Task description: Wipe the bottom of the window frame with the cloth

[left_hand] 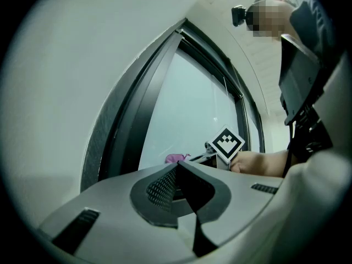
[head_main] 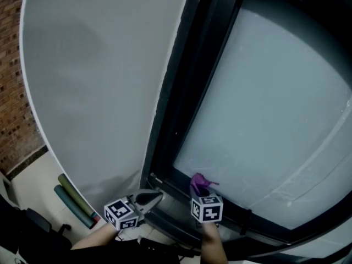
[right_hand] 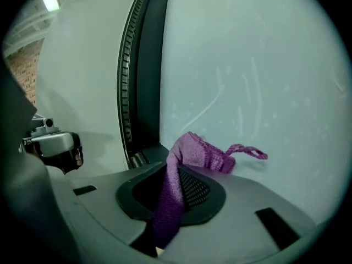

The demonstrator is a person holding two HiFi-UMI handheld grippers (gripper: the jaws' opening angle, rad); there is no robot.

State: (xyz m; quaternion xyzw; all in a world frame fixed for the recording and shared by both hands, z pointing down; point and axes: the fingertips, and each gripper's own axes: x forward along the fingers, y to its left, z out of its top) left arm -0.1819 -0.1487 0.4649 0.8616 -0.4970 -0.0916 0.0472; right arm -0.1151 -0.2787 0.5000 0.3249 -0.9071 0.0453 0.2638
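Note:
A purple cloth (head_main: 198,182) (right_hand: 193,151) is pinched in my right gripper (head_main: 199,190) (right_hand: 175,168), and its bunched end sticks out past the jaws, with a thin loop trailing right. The cloth end lies at the foot of the frosted pane (head_main: 264,103), just above the dark bottom rail of the window frame (head_main: 234,212), near the lower left corner. My left gripper (head_main: 156,194) (left_hand: 177,168) hangs a little to the left, by the dark upright of the frame (head_main: 181,81), shut with nothing in it. In the left gripper view the cloth (left_hand: 176,158) shows beyond the jaws.
A pale wall panel (head_main: 93,81) runs left of the frame, with a brick wall (head_main: 10,103) beyond it. Two rolled green mats (head_main: 74,202) lie on the floor at the lower left. A grooved track (right_hand: 127,81) runs up the frame's upright.

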